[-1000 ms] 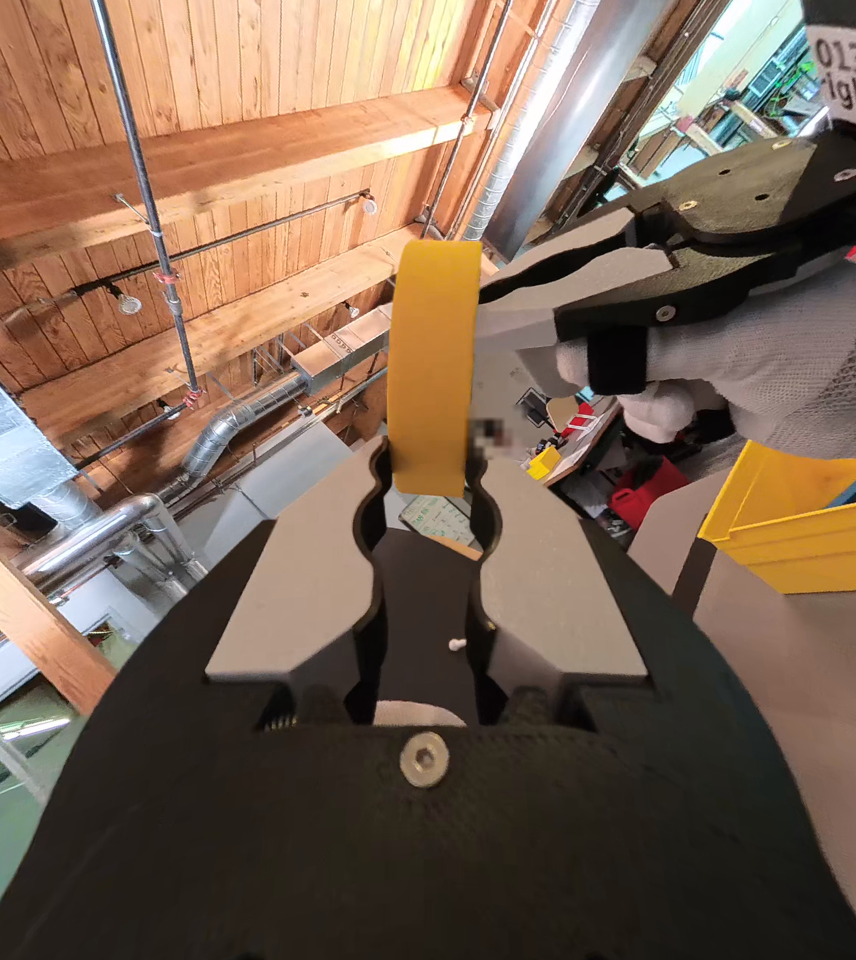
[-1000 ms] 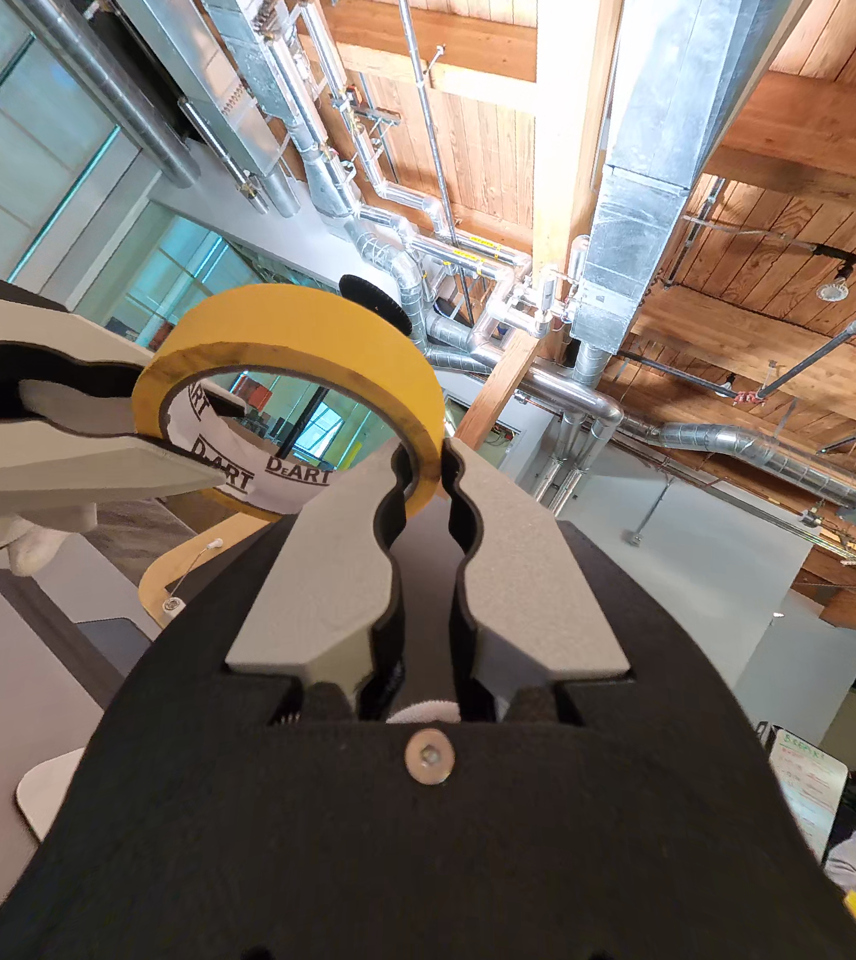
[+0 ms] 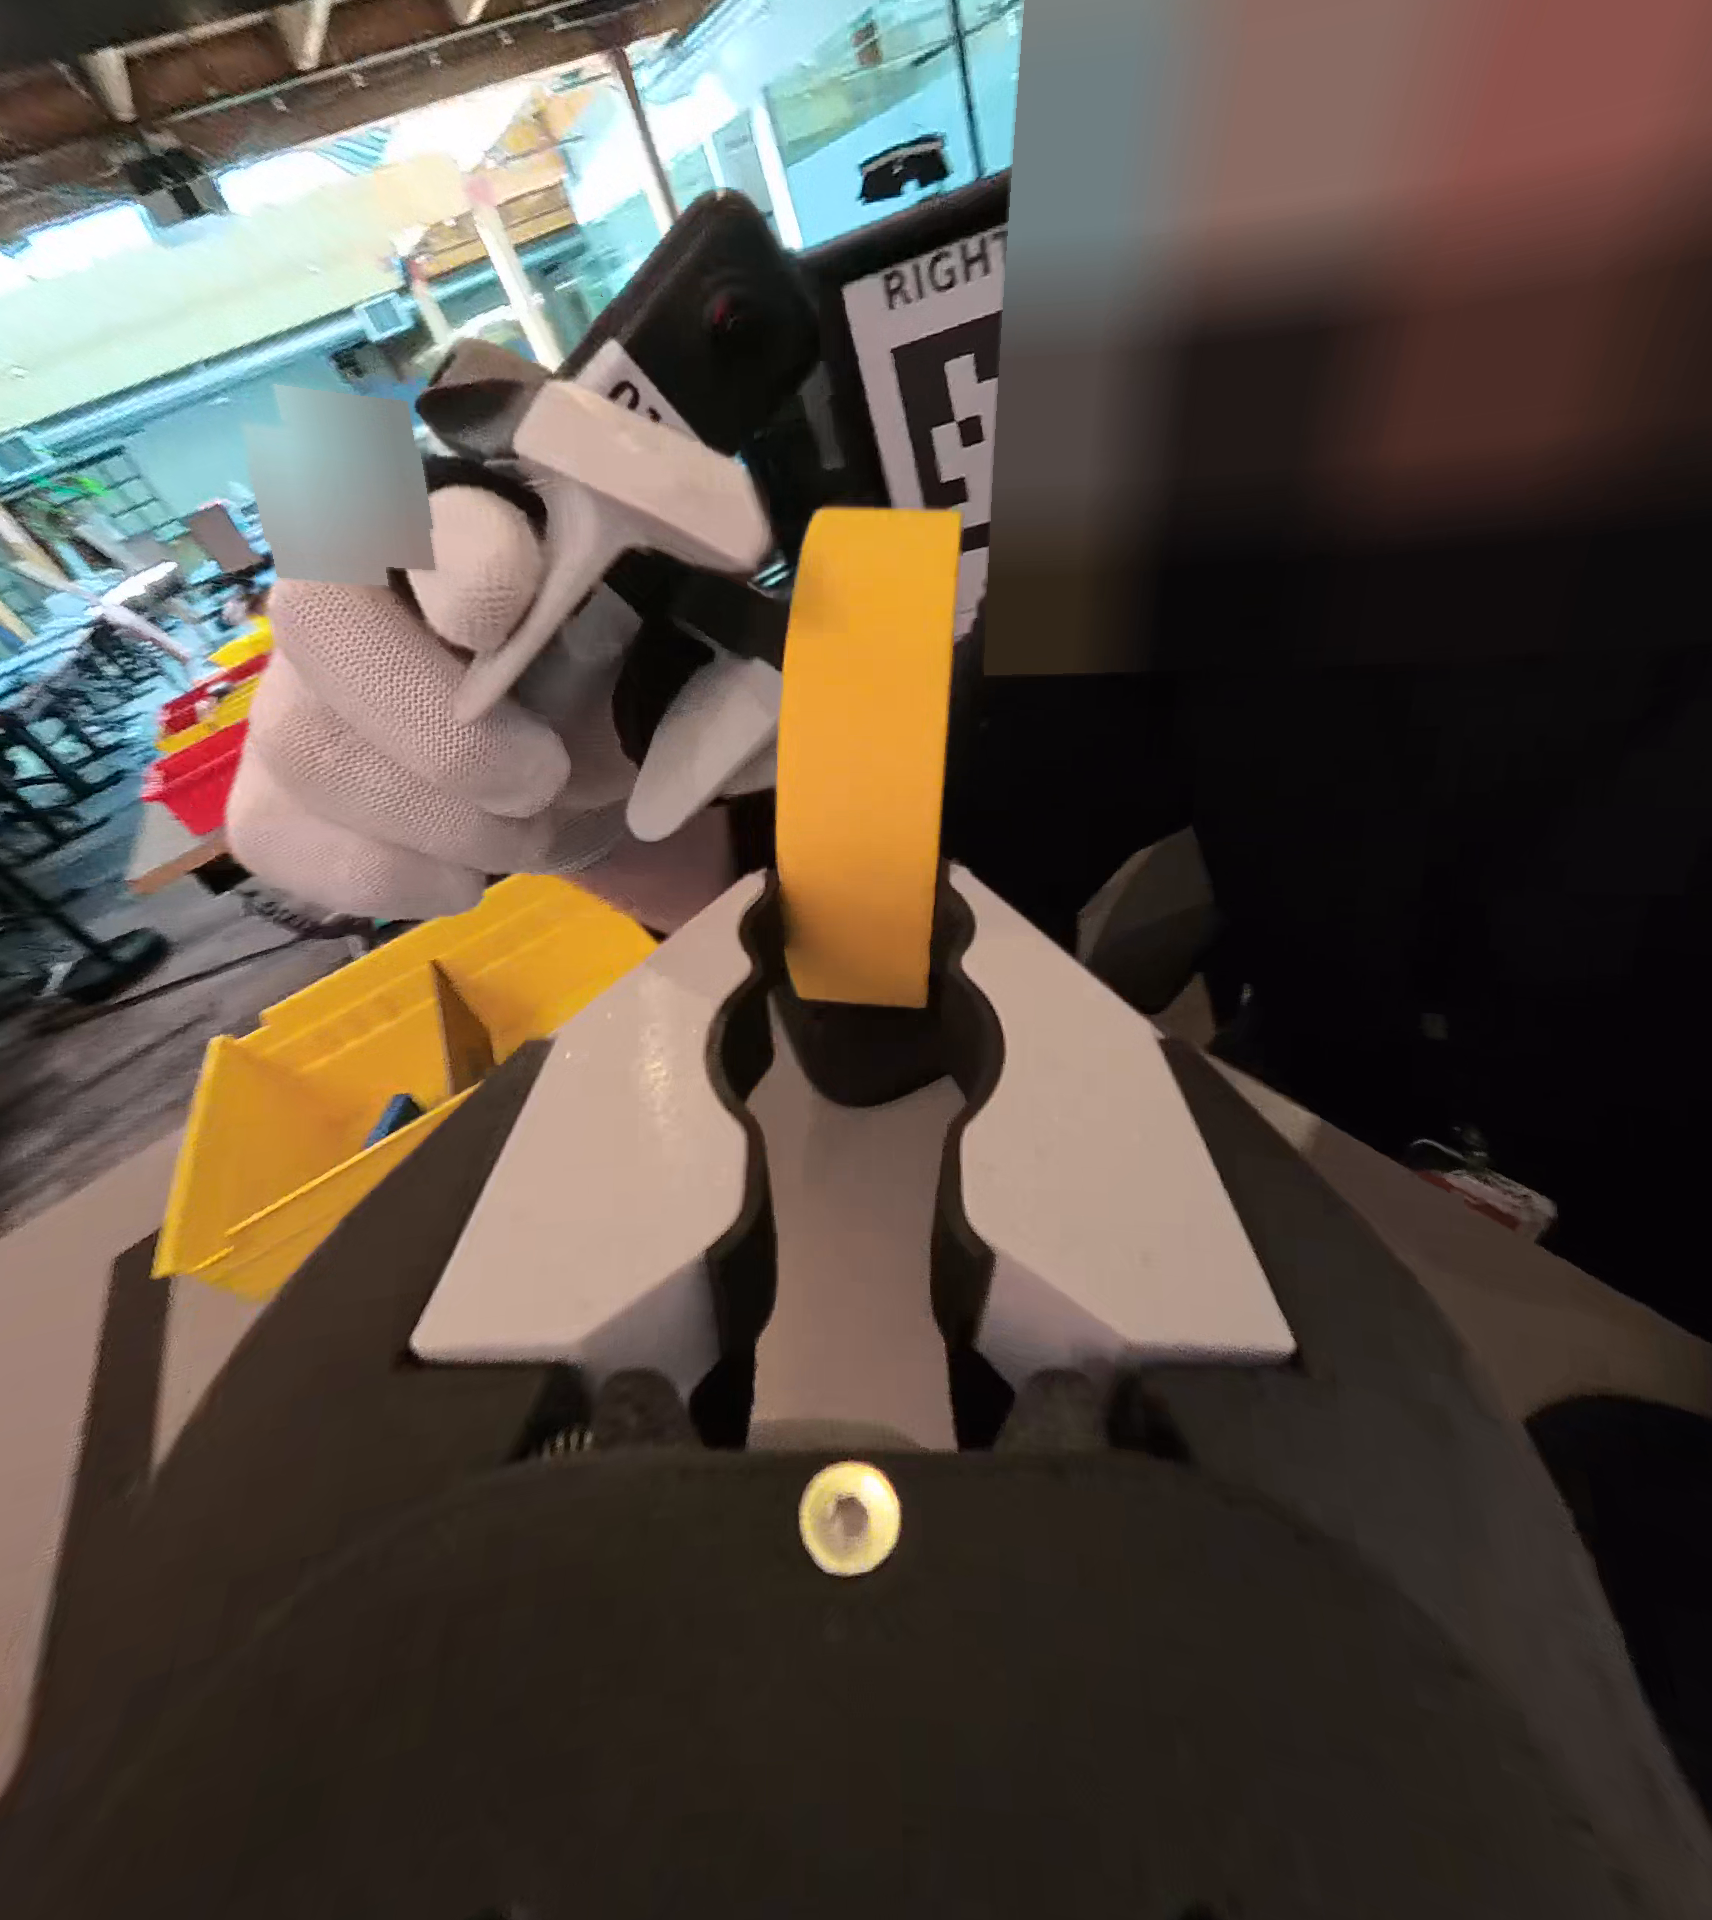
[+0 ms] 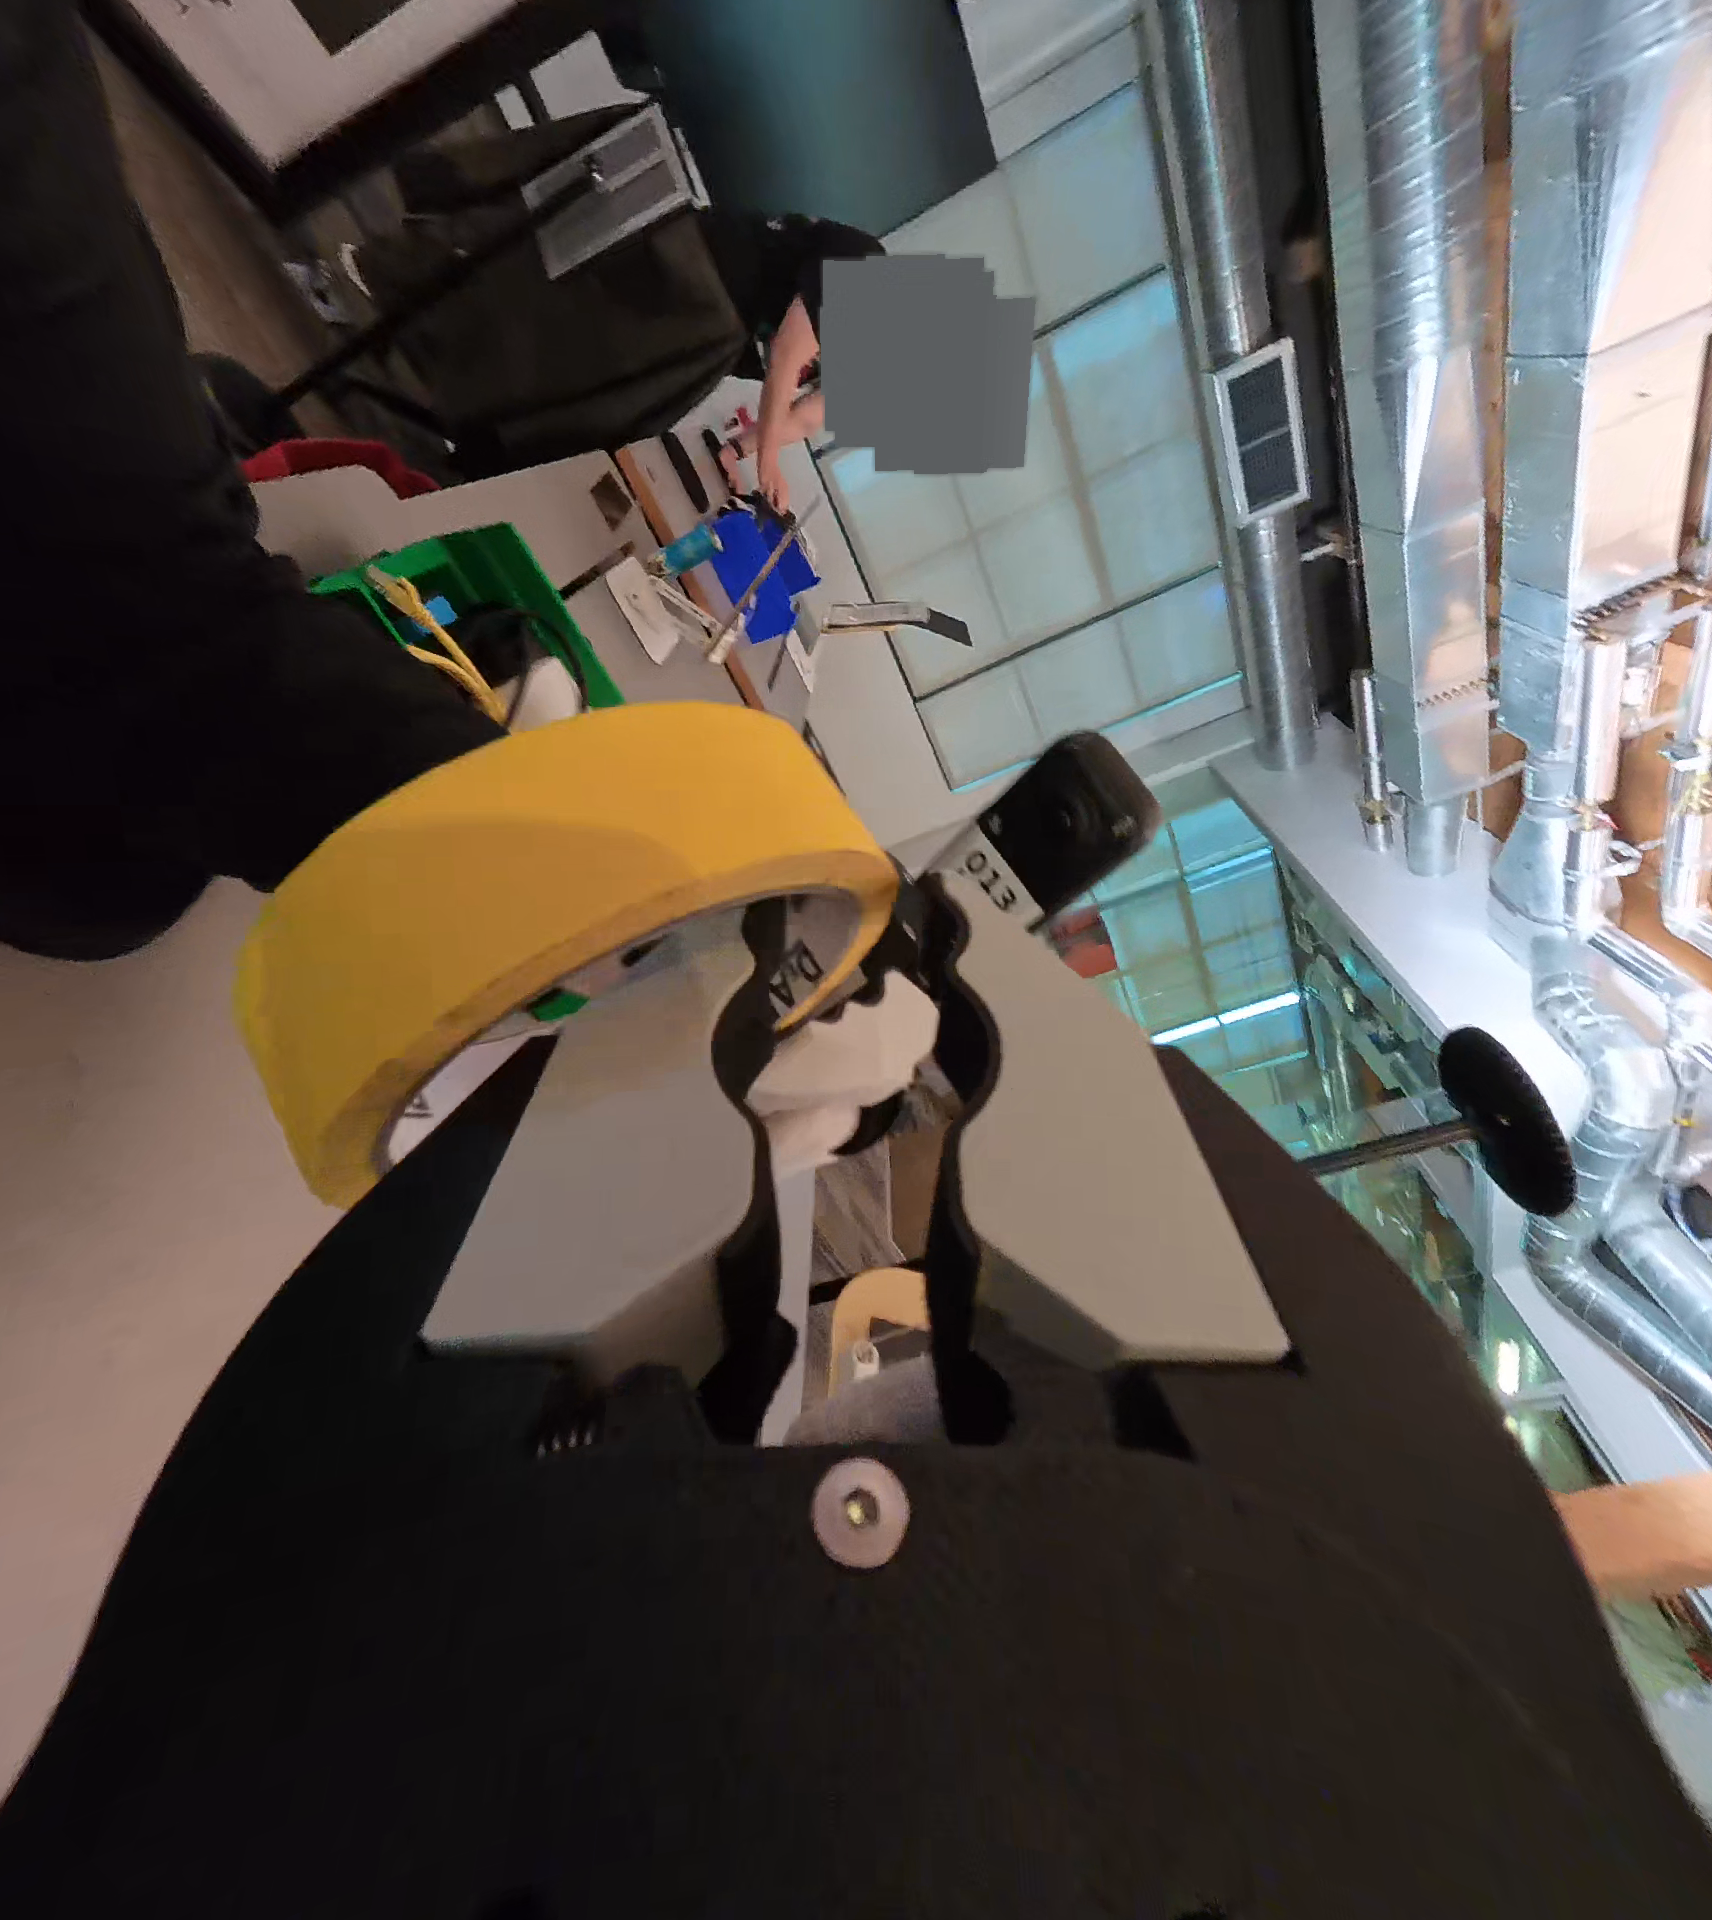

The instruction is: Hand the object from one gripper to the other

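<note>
Your left gripper [image 3: 857, 914] is pinching the yellow tape roll [image 3: 867, 748] across its width. Only the very tips of the fingers bear on the band's lower part, and the roll stands edge-on above them. That is a shallow hold, and a ring held this low can pivot or squirt out of the tips if you swing or ease off the trigger.

Your right gripper [image 4: 847, 914] has its fingers spread, with daylight between them. The roll's wall appears to sit in that gap near the tips (the rim overlaps one finger, so I cannot say whether that finger is inside the ring or just beside it). Here lies the main hazard: if a finger is threaded through the core and you pull away sideways, it hooks the ring and drags it out of the left pinch. Back out along the fingers' own line.

Your gloved hand [image 3: 384, 727] crowds close behind the roll, so a hasty retreat could also knock it.

Below sits the yellow bin [image 3: 332, 1101], off to one side, so a dropped roll likely lands outside it and rolls.
</note>
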`<state>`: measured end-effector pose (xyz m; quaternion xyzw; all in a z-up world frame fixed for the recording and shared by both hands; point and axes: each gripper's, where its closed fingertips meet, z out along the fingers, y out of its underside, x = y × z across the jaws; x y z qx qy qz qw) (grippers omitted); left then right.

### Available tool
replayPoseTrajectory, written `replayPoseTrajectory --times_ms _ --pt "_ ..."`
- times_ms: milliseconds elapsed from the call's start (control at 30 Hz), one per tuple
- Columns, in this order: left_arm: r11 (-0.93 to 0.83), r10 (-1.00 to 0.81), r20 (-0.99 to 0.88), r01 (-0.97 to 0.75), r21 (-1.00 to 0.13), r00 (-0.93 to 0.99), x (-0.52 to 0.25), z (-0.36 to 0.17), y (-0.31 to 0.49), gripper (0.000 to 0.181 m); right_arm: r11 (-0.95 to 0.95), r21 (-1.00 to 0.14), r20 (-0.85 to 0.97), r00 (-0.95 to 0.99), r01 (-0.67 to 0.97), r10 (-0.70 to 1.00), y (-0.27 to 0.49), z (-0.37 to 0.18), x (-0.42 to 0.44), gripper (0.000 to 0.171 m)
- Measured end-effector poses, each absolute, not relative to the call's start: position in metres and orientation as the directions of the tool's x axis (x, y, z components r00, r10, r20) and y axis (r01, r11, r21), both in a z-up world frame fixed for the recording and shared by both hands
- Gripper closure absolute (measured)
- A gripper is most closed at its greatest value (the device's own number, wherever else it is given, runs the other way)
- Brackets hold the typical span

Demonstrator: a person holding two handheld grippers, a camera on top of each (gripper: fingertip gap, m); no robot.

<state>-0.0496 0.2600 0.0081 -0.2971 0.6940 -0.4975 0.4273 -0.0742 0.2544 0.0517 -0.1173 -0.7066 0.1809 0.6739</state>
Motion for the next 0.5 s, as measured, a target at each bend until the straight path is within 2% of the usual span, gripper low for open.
replayPoseTrajectory --times_ms 67,500 --pt "0.297 -0.821 -0.278 0.042 -0.954 -0.498 -0.050 0.010 0.255 0.155 0.900 -0.421 0.906 -0.100 -0.111 0.411 0.245 0.049 -0.074 0.155" --pt "0.201 -0.733 -0.152 0.003 -0.980 -0.663 -0.042 -0.010 0.238 0.155 0.923 -0.376 0.911 -0.214 -0.082 0.352 0.227 0.030 -0.079 0.162"
